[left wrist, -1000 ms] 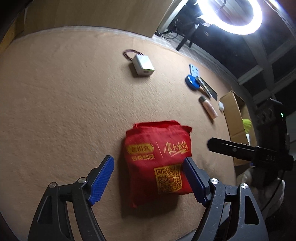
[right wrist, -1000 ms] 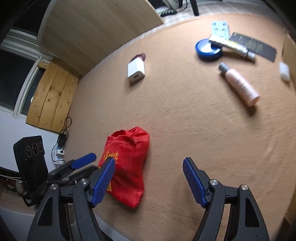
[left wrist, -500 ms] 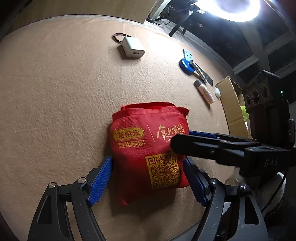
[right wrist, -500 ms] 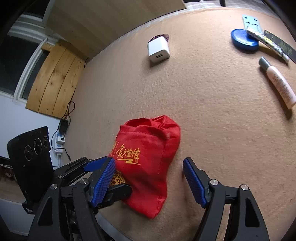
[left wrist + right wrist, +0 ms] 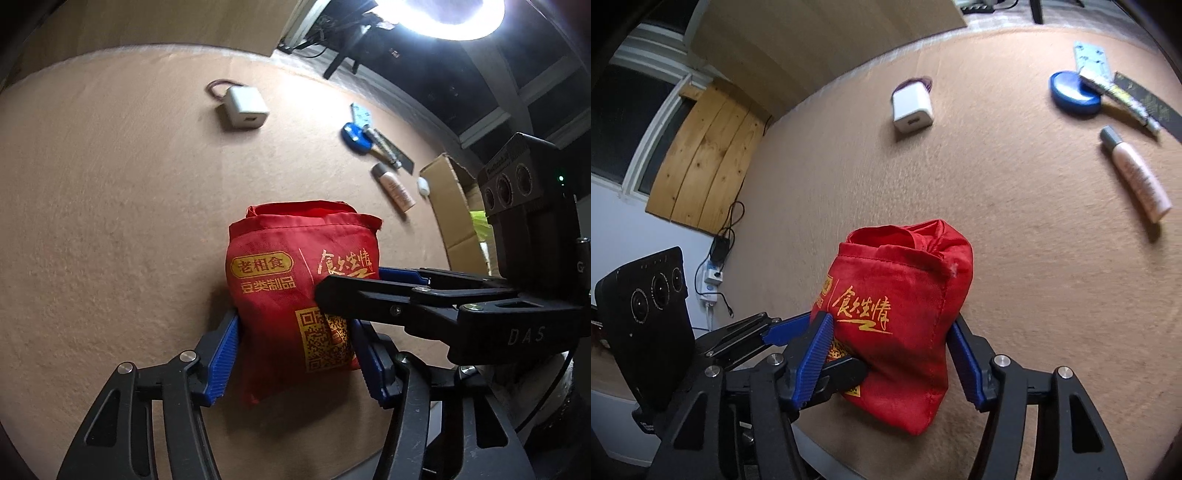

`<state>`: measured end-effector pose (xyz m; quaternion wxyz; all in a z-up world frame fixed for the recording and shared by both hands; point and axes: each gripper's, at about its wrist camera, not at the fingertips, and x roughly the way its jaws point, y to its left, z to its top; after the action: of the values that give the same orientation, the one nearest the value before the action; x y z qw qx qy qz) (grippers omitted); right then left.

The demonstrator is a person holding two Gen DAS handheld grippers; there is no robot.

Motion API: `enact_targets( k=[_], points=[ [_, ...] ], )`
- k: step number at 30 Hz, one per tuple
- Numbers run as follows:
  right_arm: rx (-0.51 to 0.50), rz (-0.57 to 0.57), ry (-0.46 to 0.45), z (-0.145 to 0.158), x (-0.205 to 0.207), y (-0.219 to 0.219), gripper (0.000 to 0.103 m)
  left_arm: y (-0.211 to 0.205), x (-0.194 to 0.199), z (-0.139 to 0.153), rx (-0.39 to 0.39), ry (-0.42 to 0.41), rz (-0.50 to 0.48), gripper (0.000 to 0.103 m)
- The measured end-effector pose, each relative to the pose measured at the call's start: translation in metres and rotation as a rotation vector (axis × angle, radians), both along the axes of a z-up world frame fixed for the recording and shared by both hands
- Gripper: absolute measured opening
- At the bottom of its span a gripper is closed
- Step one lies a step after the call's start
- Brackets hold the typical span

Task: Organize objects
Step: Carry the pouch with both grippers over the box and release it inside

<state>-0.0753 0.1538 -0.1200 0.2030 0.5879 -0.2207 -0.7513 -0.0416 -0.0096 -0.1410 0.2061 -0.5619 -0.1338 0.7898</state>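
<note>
A red cloth bag (image 5: 291, 288) with gold print and a QR code lies on the tan felt table (image 5: 110, 221), its open mouth facing away. My left gripper (image 5: 295, 354) is shut on the bag's near end, blue pads pressed on both sides. My right gripper (image 5: 886, 350) is also shut on the bag (image 5: 905, 325), crossing from the right side. The right gripper's black fingers (image 5: 369, 299) lie over the bag in the left wrist view.
A white charger (image 5: 245, 107) with a coiled cable sits far back. A blue round tin (image 5: 356, 136), a blue card, a tube, a dark strip and a pink bottle (image 5: 395, 186) lie at the right. An open cardboard box (image 5: 450, 206) stands at the right edge.
Both grippers have moved in onto the red bag and closed on it. The bag's mouth has bunched up and opened a little.
</note>
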Motion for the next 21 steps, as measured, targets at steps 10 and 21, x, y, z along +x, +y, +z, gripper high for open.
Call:
enact_targets(
  k=[10,21],
  points=[
    [0.021,-0.092,0.096,0.045,0.014,0.061,0.059,0.059,-0.015,0.042,0.016,0.096,-0.073,0.062],
    [0.058,-0.212,0.182,0.083,0.024,0.149,0.059,0.146,-0.036,0.083,0.048,0.182,-0.168,0.061]
  ],
)
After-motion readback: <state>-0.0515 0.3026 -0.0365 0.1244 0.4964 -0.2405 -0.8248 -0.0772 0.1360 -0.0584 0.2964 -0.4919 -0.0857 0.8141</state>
